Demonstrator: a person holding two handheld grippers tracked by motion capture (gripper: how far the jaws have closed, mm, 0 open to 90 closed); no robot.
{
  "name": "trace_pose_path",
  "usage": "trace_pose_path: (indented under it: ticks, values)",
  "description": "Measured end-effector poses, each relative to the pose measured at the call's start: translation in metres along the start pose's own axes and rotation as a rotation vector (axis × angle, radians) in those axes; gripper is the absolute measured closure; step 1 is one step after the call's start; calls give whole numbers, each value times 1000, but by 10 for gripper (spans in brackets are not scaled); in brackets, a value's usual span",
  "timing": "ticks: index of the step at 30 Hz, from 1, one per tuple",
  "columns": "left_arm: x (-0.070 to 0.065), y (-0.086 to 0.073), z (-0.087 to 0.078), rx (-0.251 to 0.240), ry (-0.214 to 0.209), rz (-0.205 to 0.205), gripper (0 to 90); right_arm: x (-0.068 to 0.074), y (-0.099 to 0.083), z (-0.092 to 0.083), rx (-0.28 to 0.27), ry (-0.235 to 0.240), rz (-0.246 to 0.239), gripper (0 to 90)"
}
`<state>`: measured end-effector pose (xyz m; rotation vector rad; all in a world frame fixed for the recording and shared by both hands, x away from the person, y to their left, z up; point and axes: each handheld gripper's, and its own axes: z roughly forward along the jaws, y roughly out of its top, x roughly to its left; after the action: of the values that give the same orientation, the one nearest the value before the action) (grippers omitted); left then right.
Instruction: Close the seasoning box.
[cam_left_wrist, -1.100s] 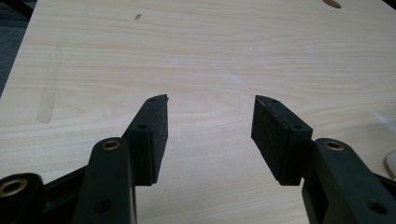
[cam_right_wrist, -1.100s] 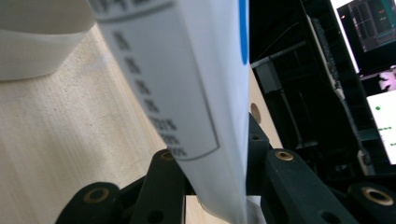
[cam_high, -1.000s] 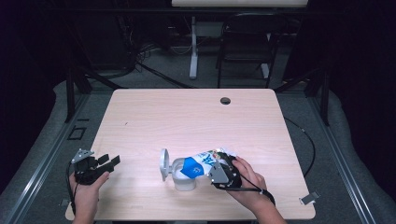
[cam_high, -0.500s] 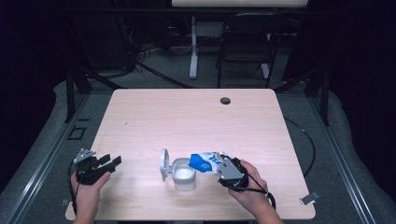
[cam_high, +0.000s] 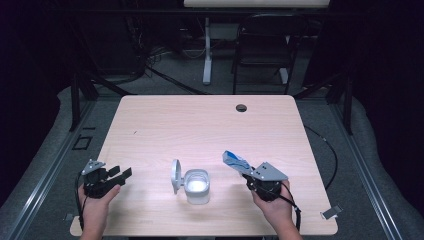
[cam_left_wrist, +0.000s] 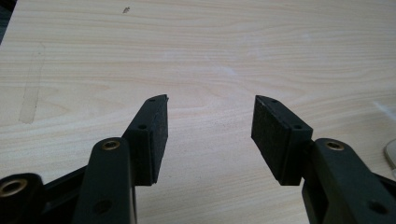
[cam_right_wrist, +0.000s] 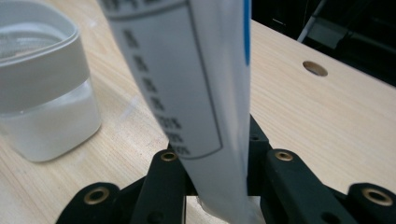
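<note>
Pale wood table (cam_high: 200, 120) under the high view, with a translucent white container (cam_high: 197, 186) near the front edge, lid (cam_high: 175, 176) flipped open and standing at its left side. Right of it and apart from it, right gripper (cam_high: 248, 172) raised in the person's hand, jaws clamped on a blue-and-white packet (cam_high: 235, 161) that slants up and left toward the container. Far to the left, left gripper (cam_high: 120, 172) near the table's front left corner, jaws spread, nothing between.

Left gripper view: black pads (cam_left_wrist: 159, 133) wide apart over bare wood grain.

Right gripper view: packet (cam_right_wrist: 196, 84) pinched between the black jaws, rising up the frame, white with grey printed panel and a blue edge; container (cam_right_wrist: 42, 98) just to the left, standing on the table.
</note>
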<state>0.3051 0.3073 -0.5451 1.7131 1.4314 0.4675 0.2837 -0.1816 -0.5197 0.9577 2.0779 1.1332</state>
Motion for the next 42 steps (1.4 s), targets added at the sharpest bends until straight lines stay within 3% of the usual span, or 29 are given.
trace_pose_path:
  ticks: [8, 12, 18, 22, 28, 32, 37, 42]
  values:
    - [0, 0, 0, -1, 1, 2, 466, -21, -12, -2, -12, -17, 127, 760]
    - [0, 1, -1, 0, 0, 3, 466, -24, -17, -1, -12, -56, 132, 759]
    - [-2, 0, 1, 3, -1, 13, 466, -31, -25, 7, 32, -97, 149, 760]
    - [-4, 0, 2, 2, -1, 16, 466, -32, -29, 17, 43, -82, 176, 760]
    - [-2, 0, 1, 14, 1, 14, 466, -30, -35, 33, 112, -86, 182, 757]
    - [-2, 0, 2, 14, 0, 19, 466, -29, -35, 32, 112, -86, 173, 744]
    - [-3, 0, 2, 19, -2, 21, 466, -29, -35, 29, 117, -98, 157, 699]
    - [-4, 0, 2, 15, -4, 22, 465, -28, -36, 24, 105, -89, 167, 566]
